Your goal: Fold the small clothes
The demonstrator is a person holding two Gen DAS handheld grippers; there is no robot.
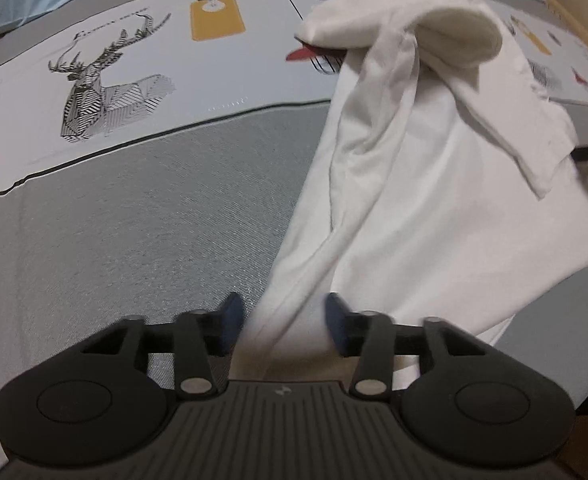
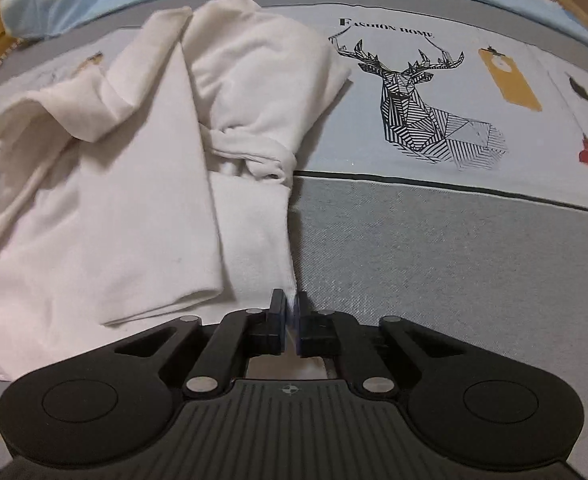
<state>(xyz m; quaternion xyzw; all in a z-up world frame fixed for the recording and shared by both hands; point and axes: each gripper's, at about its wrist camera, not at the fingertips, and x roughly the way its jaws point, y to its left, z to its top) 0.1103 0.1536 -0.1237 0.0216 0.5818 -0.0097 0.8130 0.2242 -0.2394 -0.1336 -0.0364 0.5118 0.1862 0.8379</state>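
Right wrist view: rumpled white garment [image 2: 133,184] lies half-folded.

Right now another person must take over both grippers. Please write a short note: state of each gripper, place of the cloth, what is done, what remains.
Right gripper: shut on the near corner of the white garment.
Left gripper: jaws partly open, a bunched edge of the white garment between them; the pads do not seem to press it.
Garment: on the bed cover beside the deer print, rumpled, sleeves flopped over the body.
Done: sides roughly turned inward.
Left: close the left grip, smooth the cloth, finish folding.
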